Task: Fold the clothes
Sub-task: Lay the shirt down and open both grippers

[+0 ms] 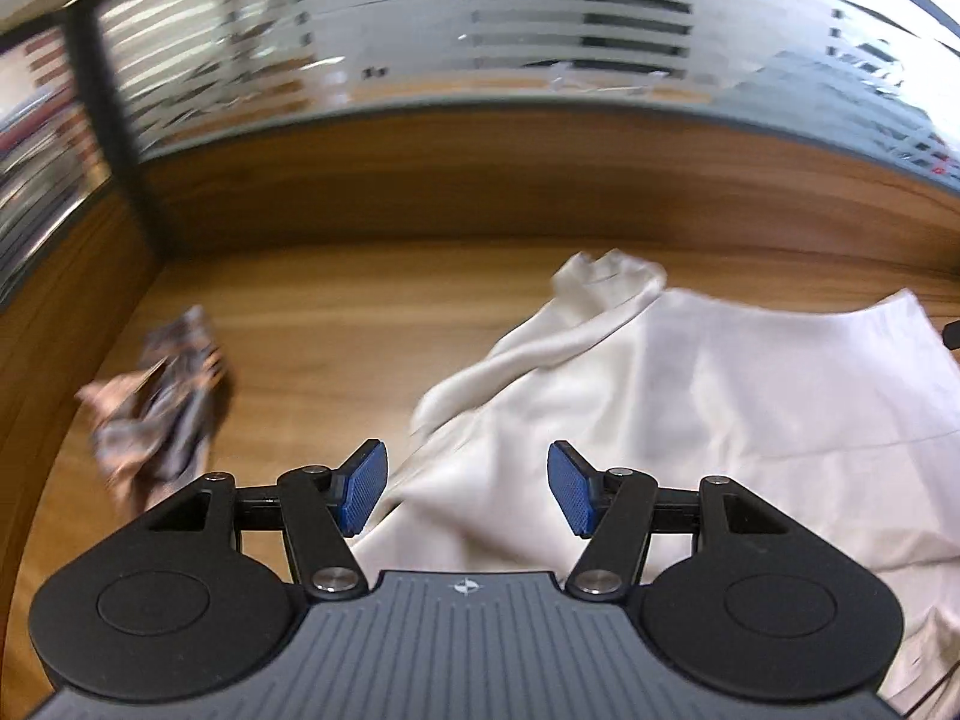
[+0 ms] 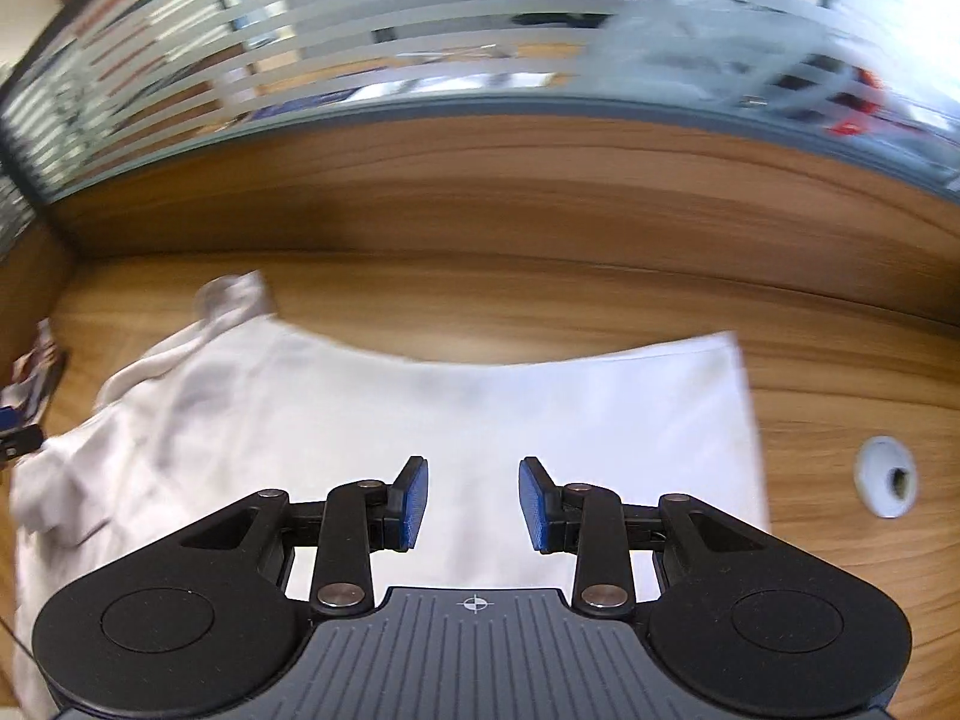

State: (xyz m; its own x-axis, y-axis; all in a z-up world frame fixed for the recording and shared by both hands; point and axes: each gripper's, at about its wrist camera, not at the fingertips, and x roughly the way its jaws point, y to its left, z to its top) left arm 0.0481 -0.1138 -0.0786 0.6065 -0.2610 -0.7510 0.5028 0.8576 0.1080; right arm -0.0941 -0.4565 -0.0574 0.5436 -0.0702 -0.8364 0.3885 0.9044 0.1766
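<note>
On the wooden table in front of you a white garment lies spread out, its far and right edges fairly flat and straight, its left side rumpled, with a bunched sleeve or collar rolled up at the far left corner. Your left gripper hovers over the creased left part with its blue pads wide apart and nothing between them; your right gripper hangs over the smooth middle, jaws likewise apart and empty. A second, patterned cloth sits crumpled well off to the left. Both views are blurred, so you seem to be moving. Whether this garment is laid out for a fold or already folded over once, you cannot tell from here. Either way the loose left side looks like the part needing work: any pinch there would have to catch the edge itself, not the slack.
</note>
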